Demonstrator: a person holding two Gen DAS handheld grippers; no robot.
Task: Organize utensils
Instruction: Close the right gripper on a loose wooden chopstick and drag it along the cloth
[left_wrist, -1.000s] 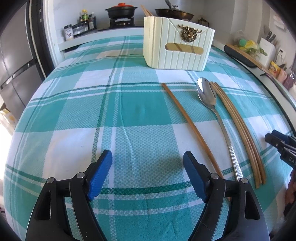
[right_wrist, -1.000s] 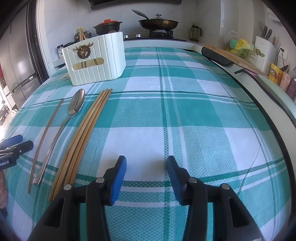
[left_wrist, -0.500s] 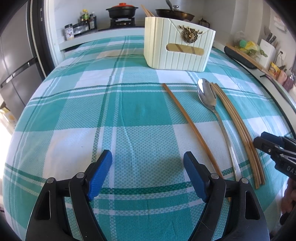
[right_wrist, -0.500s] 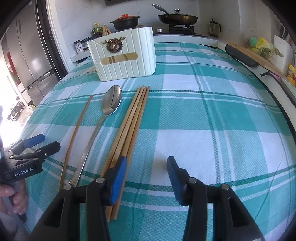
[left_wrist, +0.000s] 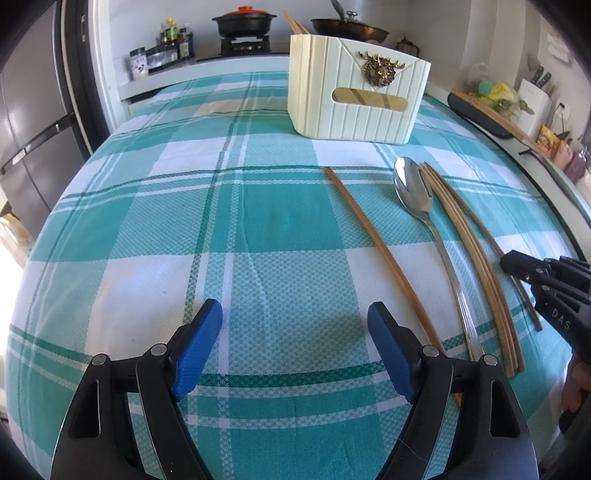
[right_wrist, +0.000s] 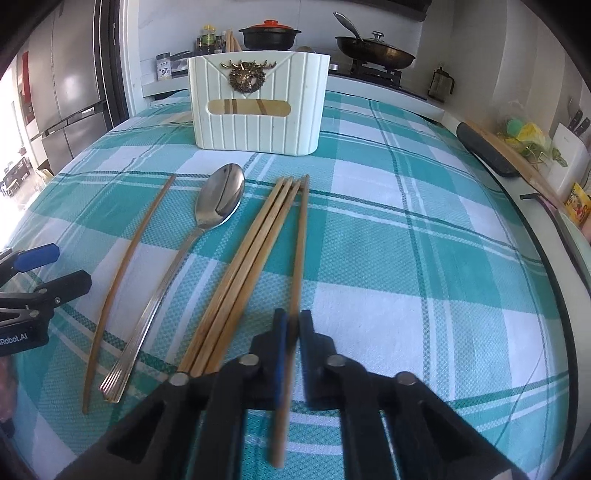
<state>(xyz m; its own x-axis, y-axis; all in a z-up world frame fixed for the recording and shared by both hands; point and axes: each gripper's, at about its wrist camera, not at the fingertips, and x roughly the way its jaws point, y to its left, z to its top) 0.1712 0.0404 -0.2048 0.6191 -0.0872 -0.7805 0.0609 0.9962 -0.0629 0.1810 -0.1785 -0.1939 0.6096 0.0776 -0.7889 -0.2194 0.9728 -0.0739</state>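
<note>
While clamped on one chopstick (right_wrist: 300, 236), right gripper (right_wrist: 290, 328) lettered "DAS"; left gripper (left_wrist: 295, 325) wide, empty, "Robot.AI".

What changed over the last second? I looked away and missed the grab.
The right gripper slid left to the chopstick bundle and shut on the rightmost chopstick, drawing it slightly apart from the other three. The left gripper stayed open and still; spoon, lone chopstick and holder are unmoved.

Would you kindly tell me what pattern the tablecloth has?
The tablecloth is a teal-and-white plaid check, clearest in the left wrist view.
</note>
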